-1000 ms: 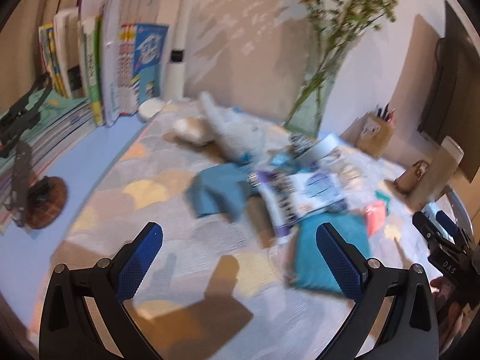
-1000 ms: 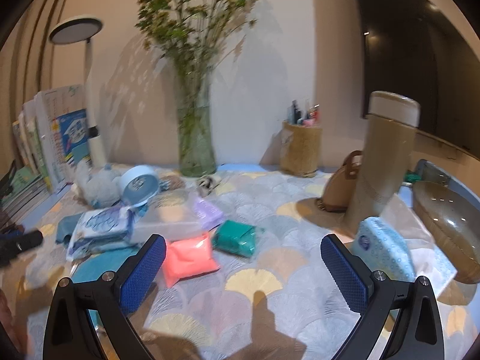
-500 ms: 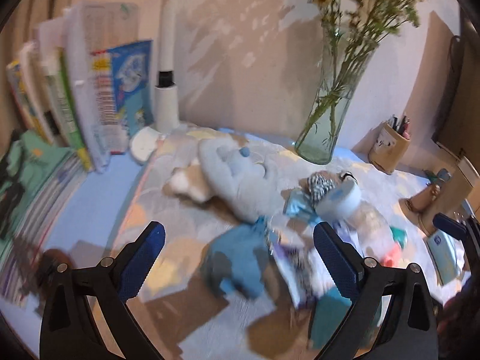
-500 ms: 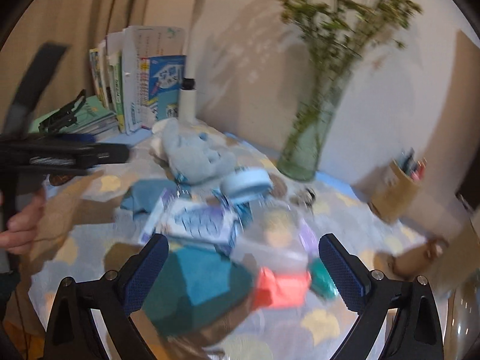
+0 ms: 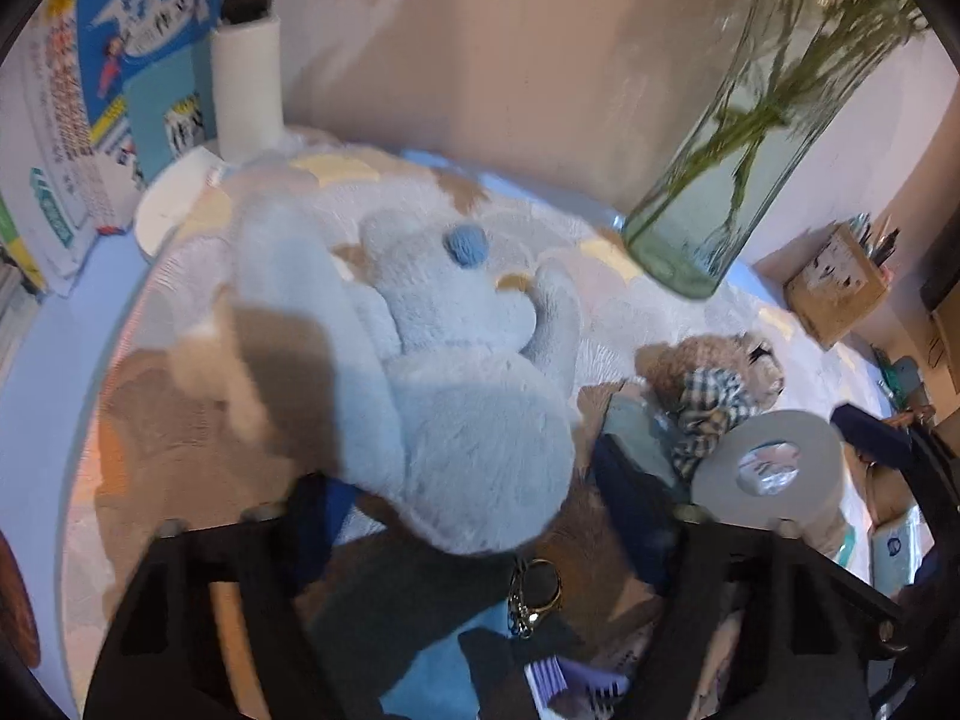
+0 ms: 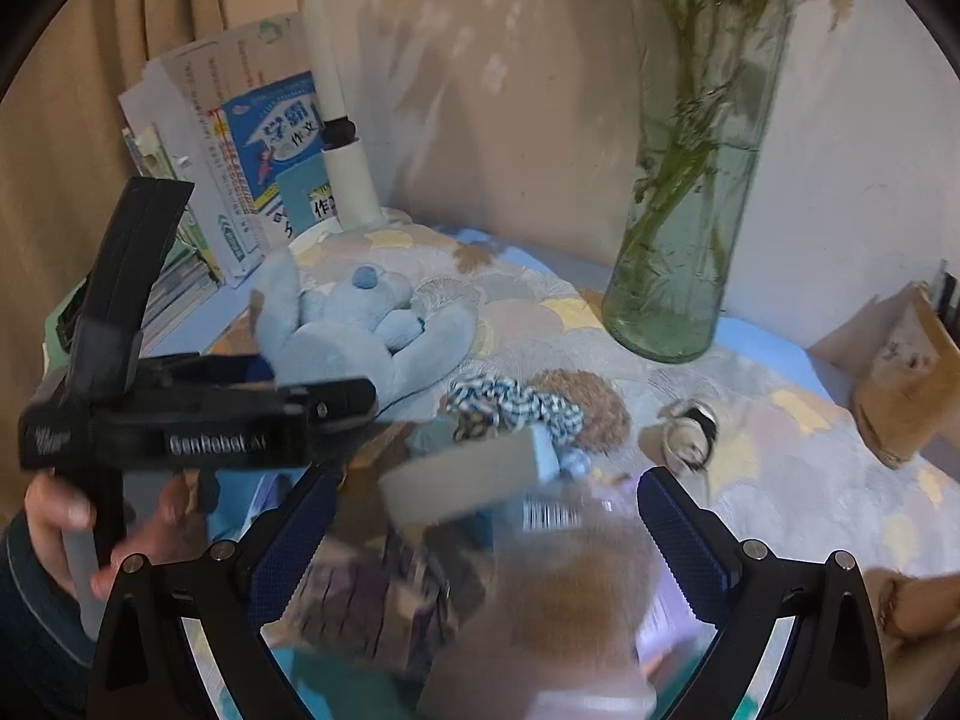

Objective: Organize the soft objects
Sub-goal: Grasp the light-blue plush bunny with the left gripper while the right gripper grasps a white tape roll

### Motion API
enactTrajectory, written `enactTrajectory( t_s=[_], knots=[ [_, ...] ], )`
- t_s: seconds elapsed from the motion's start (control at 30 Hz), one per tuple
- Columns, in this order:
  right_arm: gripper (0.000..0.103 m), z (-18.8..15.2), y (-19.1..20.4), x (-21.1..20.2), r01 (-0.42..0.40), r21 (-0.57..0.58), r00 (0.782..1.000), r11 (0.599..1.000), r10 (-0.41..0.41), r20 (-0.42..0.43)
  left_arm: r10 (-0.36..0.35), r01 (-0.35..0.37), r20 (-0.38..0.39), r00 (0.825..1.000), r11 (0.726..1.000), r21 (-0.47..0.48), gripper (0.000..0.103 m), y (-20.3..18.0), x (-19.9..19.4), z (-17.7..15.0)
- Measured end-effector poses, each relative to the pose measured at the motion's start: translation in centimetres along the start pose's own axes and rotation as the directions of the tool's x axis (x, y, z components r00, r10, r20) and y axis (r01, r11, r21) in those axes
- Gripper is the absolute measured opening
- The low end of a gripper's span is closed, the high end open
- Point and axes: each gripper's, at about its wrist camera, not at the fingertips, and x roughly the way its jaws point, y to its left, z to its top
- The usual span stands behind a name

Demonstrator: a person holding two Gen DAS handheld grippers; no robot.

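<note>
Left tongs (image 5: 474,516): wide open, holding nothing; the two blue pads sit either side of the near end of the plush, blurred and partly in shadow. In the right wrist view the tongs (image 6: 336,399) show side-on at the plush's near end, gripped by a hand (image 6: 66,516).
Right tongs (image 6: 480,534): wide open, holding nothing; a blurred clear pack (image 6: 540,612) lies between the fingers, close below the camera.
Plush (image 5: 432,372): pale blue soft toy with a darker blue nose, lying on the worktop; its near end lies between the left pads, its head away from them toward the wall. Whether the pads touch it cannot be told.
Keyring (image 5: 534,594): metal clasp just beneath the near end of the plush, between the left fingers.
Tape roll (image 5: 774,474): grey, just right of the left tongs; in the right wrist view it lies (image 6: 462,474) between the right fingers, ahead of the pack.
Small bear (image 5: 714,372): brown, with a checked scarf, beside the plush on its right, touching the tape roll.
Worktop (image 6: 780,396): covered by a cloth with a fan pattern in grey, yellow and brown.
Vase (image 6: 678,240): green glass with stems, beyond the small bear, near the wall.
Pen box (image 5: 840,282): brown, right of the vase.
Lamp post (image 6: 342,138): white, behind the plush's head.
Books (image 6: 240,150): standing upright left of the lamp post.
</note>
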Motion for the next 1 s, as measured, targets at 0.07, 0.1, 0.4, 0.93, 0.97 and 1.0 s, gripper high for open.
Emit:
enactTrajectory(
  t_s=[0.07,0.1,0.4,0.93,0.97,1.0],
  knots=[
    [0.099,0.3,0.2,1.2,0.002,-0.005,1.0,1.0,-0.002,-0.017,-0.003,0.003,0.009,1.0,1.0,-0.002,0.06,0.0,0.2,-0.2],
    [0.085,0.3,0.4,1.7,-0.007,-0.006,1.0,1.0,0.007,-0.023,-0.004,0.004,0.021,1.0,1.0,0.001,0.059,0.0,0.1,-0.3],
    [0.062,-0.7,0.3,-1.4,-0.02,0.04,0.996,0.999,0.016,0.084,-0.054,0.045,0.221,0.974,0.998,0.045,0.058,-1.0,-5.9,-0.9],
    [0.062,-6.9,-1.6,-19.1,-0.103,0.279,0.941,0.955,0.003,0.338,-0.232,0.172,0.373,0.899,0.967,0.186,0.058,-7.2,-19.4,-7.9],
    [0.062,-7.7,-2.3,-19.5,-0.102,0.329,0.954,0.939,-0.002,0.301,-0.251,0.188,0.374,0.893,0.962,0.196,0.058,-7.8,-19.8,-8.6],
    [0.062,-8.3,-3.0,-19.5,-0.1,0.373,0.964,0.922,-0.004,0.267,-0.266,0.201,0.371,0.89,0.958,0.204,0.058,-8.5,-20.0,-9.0]
  ],
)
